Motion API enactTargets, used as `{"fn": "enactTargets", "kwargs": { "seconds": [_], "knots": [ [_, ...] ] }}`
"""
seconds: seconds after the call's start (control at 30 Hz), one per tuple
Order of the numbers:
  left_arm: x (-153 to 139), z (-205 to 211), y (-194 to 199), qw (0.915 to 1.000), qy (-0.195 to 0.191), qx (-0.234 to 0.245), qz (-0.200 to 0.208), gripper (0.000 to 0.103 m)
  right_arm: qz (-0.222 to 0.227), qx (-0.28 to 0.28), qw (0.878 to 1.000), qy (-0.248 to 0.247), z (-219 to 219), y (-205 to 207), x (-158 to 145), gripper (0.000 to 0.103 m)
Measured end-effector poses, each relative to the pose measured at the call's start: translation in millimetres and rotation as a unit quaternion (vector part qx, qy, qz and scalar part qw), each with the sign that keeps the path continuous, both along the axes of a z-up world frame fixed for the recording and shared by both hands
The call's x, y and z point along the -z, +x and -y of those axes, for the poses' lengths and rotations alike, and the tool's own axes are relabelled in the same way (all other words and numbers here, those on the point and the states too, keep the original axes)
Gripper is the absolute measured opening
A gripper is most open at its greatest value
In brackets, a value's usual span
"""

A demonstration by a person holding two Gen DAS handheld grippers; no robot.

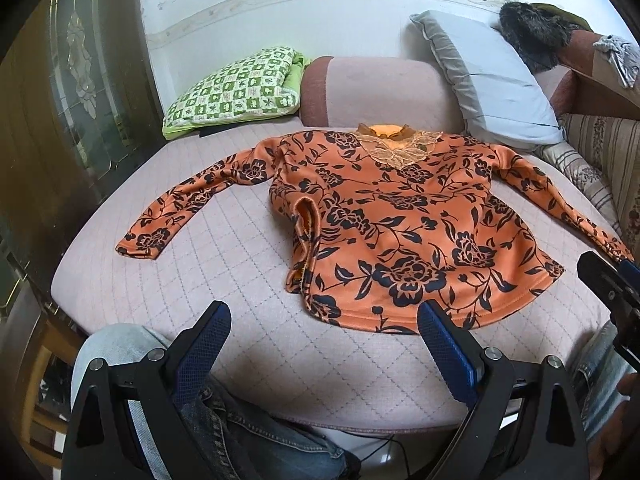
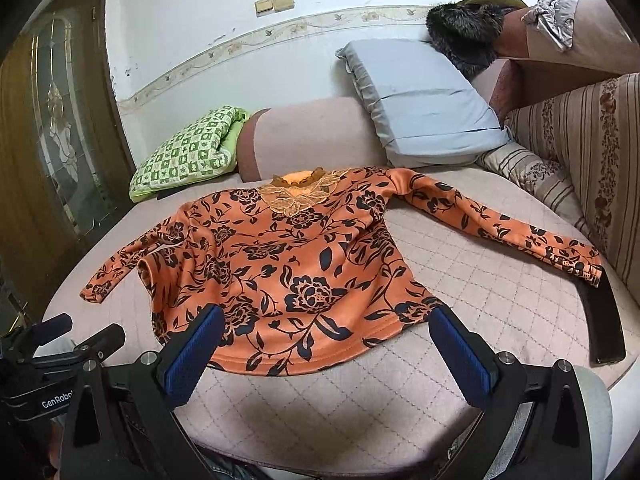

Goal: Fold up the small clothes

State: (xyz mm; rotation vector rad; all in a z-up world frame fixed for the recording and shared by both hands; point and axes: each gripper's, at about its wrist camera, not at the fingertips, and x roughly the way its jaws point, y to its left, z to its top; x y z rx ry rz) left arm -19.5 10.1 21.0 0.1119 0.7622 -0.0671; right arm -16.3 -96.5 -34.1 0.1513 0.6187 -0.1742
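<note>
An orange long-sleeved top with a dark flower print (image 1: 396, 216) lies spread flat on the pink quilted cushion (image 1: 224, 264), lace collar at the far end and both sleeves stretched out. Its left side edge is rucked up in a fold (image 1: 306, 236). My left gripper (image 1: 324, 320) is open and empty, just short of the hem. In the right wrist view the top (image 2: 296, 264) fills the middle. My right gripper (image 2: 326, 324) is open and empty above the hem. The left gripper's fingers (image 2: 80, 334) show at the lower left there.
A green checked pillow (image 1: 236, 88) and a grey pillow (image 1: 492, 80) lie at the back, against a pink bolster (image 1: 372, 88). A striped sofa back (image 2: 584, 152) runs along the right. A wooden glazed door (image 1: 76, 92) stands at the left. A dark strip (image 2: 604, 320) lies by the right sleeve.
</note>
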Motion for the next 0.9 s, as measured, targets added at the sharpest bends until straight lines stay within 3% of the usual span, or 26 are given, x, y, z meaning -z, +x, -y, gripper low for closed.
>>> {"fn": "enactTargets", "kwargs": {
  "seconds": [0.63, 0.9],
  "knots": [
    [-0.7, 0.1, 1.3, 1.0, -0.003, -0.004, 0.003, 0.096, 0.001, -0.004, 1.0, -0.005, -1.8, 1.2, -0.4, 0.103],
    [-6.1, -24.4, 14.5, 0.9991, -0.031, -0.028, -0.009, 0.096, 0.006, -0.001, 1.0, 0.01, 8.5, -0.6, -7.9, 0.102]
  ]
}}
